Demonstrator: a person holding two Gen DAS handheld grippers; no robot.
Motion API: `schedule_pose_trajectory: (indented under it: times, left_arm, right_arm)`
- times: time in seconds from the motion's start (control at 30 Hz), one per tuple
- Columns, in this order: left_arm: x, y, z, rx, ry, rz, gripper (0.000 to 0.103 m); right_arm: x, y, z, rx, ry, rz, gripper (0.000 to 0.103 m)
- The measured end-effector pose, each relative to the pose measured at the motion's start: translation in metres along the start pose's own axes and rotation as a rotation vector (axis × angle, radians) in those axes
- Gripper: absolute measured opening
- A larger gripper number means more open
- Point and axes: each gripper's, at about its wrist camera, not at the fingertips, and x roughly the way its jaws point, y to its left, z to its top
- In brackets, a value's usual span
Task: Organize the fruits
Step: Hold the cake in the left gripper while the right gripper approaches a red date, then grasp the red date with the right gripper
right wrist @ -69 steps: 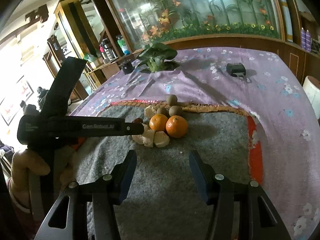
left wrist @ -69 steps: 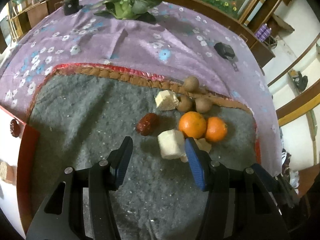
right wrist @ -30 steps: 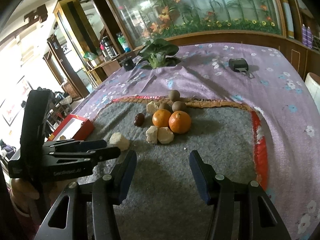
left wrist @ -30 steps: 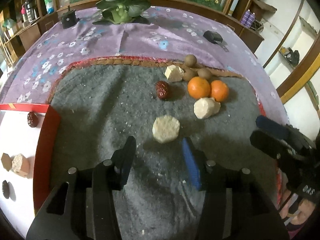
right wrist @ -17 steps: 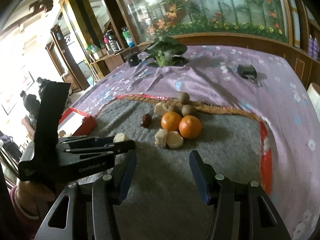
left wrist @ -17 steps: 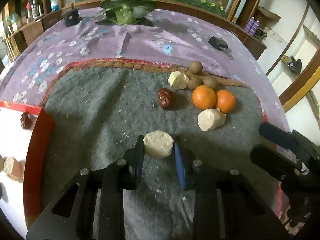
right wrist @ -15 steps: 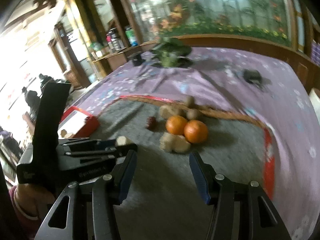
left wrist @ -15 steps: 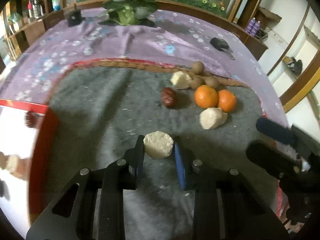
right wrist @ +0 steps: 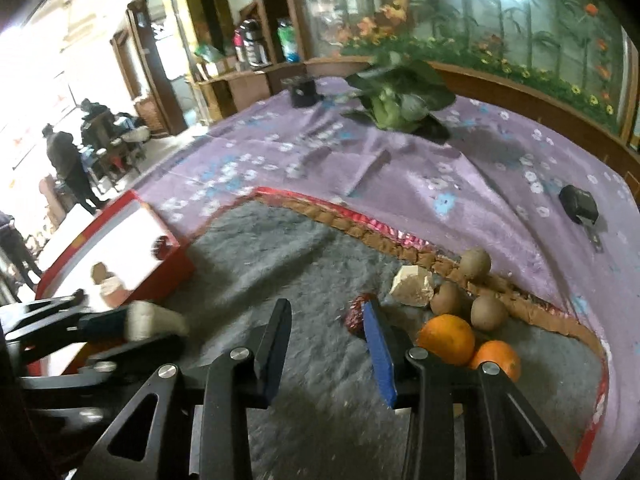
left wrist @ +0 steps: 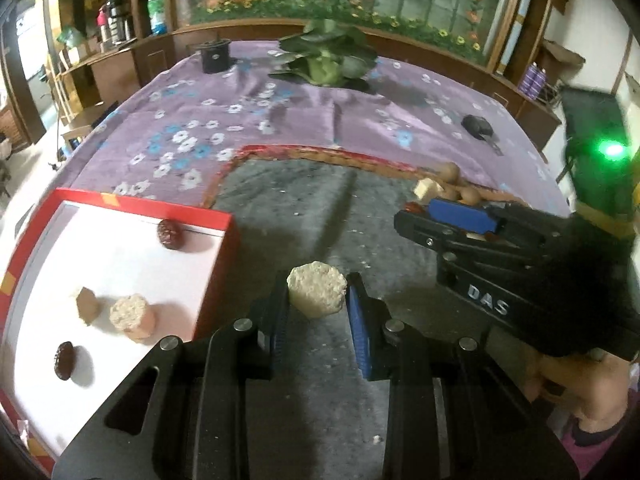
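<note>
My left gripper (left wrist: 318, 300) is shut on a pale round cake piece (left wrist: 317, 289) and holds it above the grey mat, just right of the red-rimmed white tray (left wrist: 218, 264). The tray holds two dark red dates (left wrist: 171, 234), a small brown piece (left wrist: 86, 305) and another pale cake piece (left wrist: 132, 316). My right gripper (right wrist: 326, 320) is open and empty above the mat, next to a red date (right wrist: 356, 318). Two oranges (right wrist: 448, 338), three brown round fruits (right wrist: 486, 312) and a pale chunk (right wrist: 412, 286) lie to its right. The held piece shows blurred in the right wrist view (right wrist: 154, 318).
A grey mat (left wrist: 304, 204) with a red-brown border lies on a purple flowered cloth (left wrist: 248, 108). A leafy vegetable (left wrist: 328, 58), a black cup (left wrist: 215, 56) and a small black device (left wrist: 476, 125) sit further back. The right gripper's body (left wrist: 520, 264) crosses the left wrist view.
My left gripper closed on the pale cake piece, lifted it and swung left toward the tray. My right gripper moved forward and left toward the fruit pile.
</note>
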Motion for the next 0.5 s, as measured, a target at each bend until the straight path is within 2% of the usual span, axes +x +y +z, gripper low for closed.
schedule_pose_trajectory:
  times: [0.23,0.3,0.43,0.5]
  left_arm:
    - [-0.001,0.011,-0.001,-0.018,-0.007,0.008,0.027]
    - [-0.002,0.012,-0.001,-0.016,-0.005,0.009,0.027]
    - [-0.005,0.014,-0.002,-0.024,-0.008,0.01,0.027]
    - [-0.008,0.016,-0.002,-0.03,-0.01,0.012,0.027]
  right_arm:
    - [0.022,-0.012,0.001,0.062,0.032,-0.071,0.038]
    - [0.026,-0.01,0.004,0.046,0.04,-0.089,0.035]
    - [0.029,-0.003,0.002,-0.009,0.054,-0.138,0.021]
    - [0.025,-0.004,0.0,-0.003,0.053,-0.125,0.021]
